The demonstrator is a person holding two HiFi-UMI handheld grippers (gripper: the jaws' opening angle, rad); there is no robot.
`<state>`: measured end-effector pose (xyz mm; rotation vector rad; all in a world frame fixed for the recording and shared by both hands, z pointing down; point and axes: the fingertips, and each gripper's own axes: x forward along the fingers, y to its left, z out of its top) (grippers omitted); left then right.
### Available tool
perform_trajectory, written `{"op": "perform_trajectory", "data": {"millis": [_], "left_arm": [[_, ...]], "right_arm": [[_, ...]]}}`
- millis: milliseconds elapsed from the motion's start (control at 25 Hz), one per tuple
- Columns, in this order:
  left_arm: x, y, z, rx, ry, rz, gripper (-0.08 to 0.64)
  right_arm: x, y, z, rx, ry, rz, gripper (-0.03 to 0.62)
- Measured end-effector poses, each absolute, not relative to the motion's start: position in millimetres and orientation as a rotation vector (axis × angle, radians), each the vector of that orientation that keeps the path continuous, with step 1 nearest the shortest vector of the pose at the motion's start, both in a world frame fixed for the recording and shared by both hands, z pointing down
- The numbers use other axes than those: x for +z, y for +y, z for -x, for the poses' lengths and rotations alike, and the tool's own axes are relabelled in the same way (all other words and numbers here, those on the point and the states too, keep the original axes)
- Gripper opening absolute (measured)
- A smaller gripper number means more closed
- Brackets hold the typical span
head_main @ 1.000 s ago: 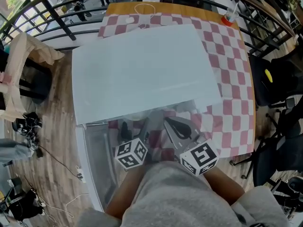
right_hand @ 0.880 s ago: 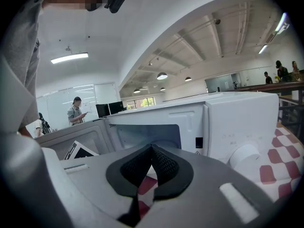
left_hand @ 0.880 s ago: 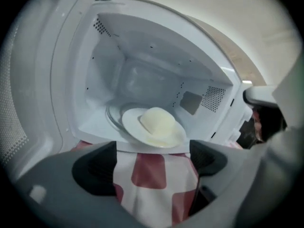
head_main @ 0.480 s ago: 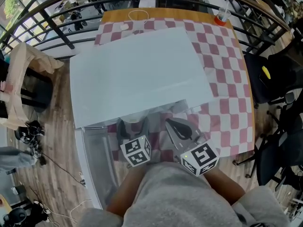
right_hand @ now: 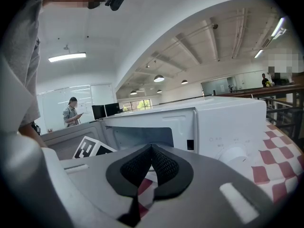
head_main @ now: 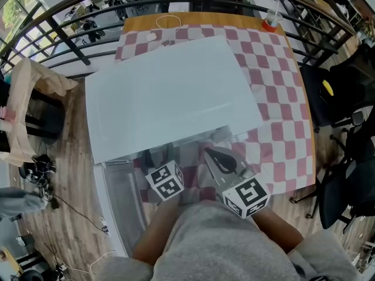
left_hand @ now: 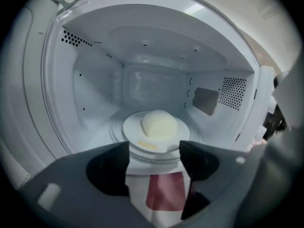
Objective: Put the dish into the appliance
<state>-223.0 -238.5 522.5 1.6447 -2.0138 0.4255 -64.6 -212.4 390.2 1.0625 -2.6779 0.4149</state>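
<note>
- Left gripper view looks straight into the open white microwave oven, and the left tongs are spread wide, with nothing clamped between them.
- And there's the dish: a white round plate inside the cavity, sitting on the round turntable, just past the tips of the tongs. Whether the tips touch its rim, I can't tell.
- On the plate sits a pale dome-shaped bun, dead centre, with a small yellow smear on the near rim.
- Down between the spread jaws, a patch of red-and-white checked cloth shows through.
- Right gripper view: the right tongs are closed, ribbed black pads meeting at the tip, holding nothing.
- Beyond them stands the oven front, its round control knob off to the right, and the left tongs' marker cube peeks in at the left.
- Head view, from above: the oven sits on the cloth-covered wooden bench, its door swung open on the left side.
- The left tongs reach toward the oven mouth. The right tongs hang just beside them, over the cloth in front of the oven, apart from the plate.
- The person's grey top fills the bottom of that view.
</note>
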Motion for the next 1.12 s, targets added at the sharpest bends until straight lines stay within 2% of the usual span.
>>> {"op": "perform_trajectory", "data": {"millis": [120, 440, 560, 800, 1120], "left_arm": [[520, -243, 228, 0.466, -2.036, -1.647, 0.249], [519, -248, 227, 0.454, -2.018, -1.678, 0.174], [520, -243, 229, 0.465, -2.024, -1.674, 0.091], [513, -234, 229, 0.479, -2.052, -1.706, 0.017], [502, -219, 213, 0.459, -2.031, -1.758, 0.011]], "right_arm": [[391, -213, 65, 0.415, -2.677, -1.069, 0.000], [391, -216, 60, 0.404, -2.669, -1.092, 0.000], [390, -220, 48, 0.394, -2.658, -1.124, 0.000], [390, -230, 18, 0.376, -2.615, -1.204, 0.000], [395, -225, -11, 0.372, -2.571, -1.255, 0.000]]}}
